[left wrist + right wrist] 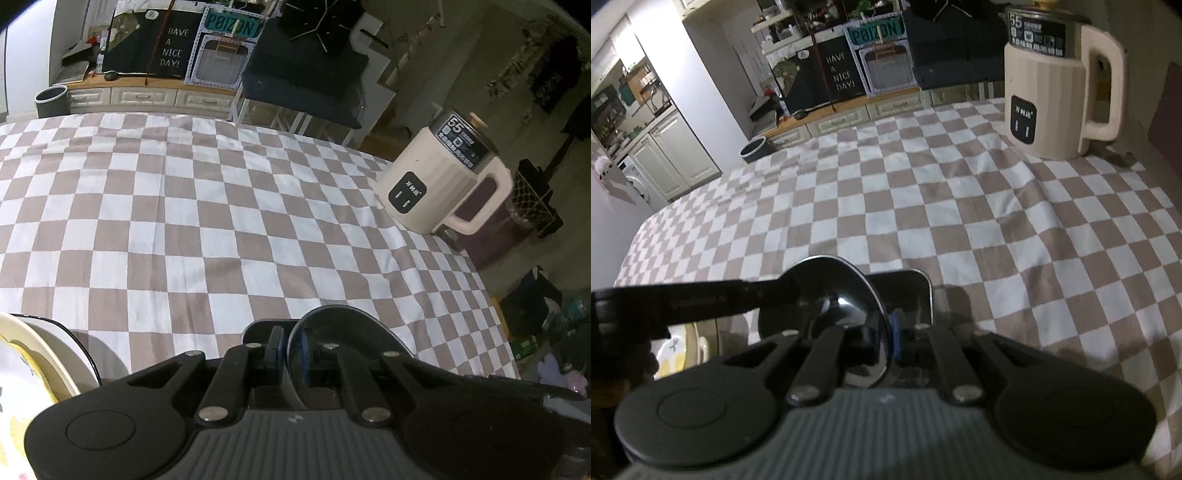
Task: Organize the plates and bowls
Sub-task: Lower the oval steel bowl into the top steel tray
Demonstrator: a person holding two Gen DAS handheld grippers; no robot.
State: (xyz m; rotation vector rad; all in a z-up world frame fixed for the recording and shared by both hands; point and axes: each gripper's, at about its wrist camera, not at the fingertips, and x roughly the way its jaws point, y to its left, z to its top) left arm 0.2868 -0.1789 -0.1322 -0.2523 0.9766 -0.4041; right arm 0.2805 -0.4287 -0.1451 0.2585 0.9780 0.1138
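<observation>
Both your grippers are clamped on dark bowls: the left gripper (pixel 291 354) pinches a bowl (pixel 343 325), the right gripper (pixel 886 332) a glossy bowl (pixel 842 295), above the checked cloth (pixel 221 206). Plates (pixel 37 354) sit lower left.

Dim indoor light; fisheye bending at edges; right view slightly blurred.
</observation>
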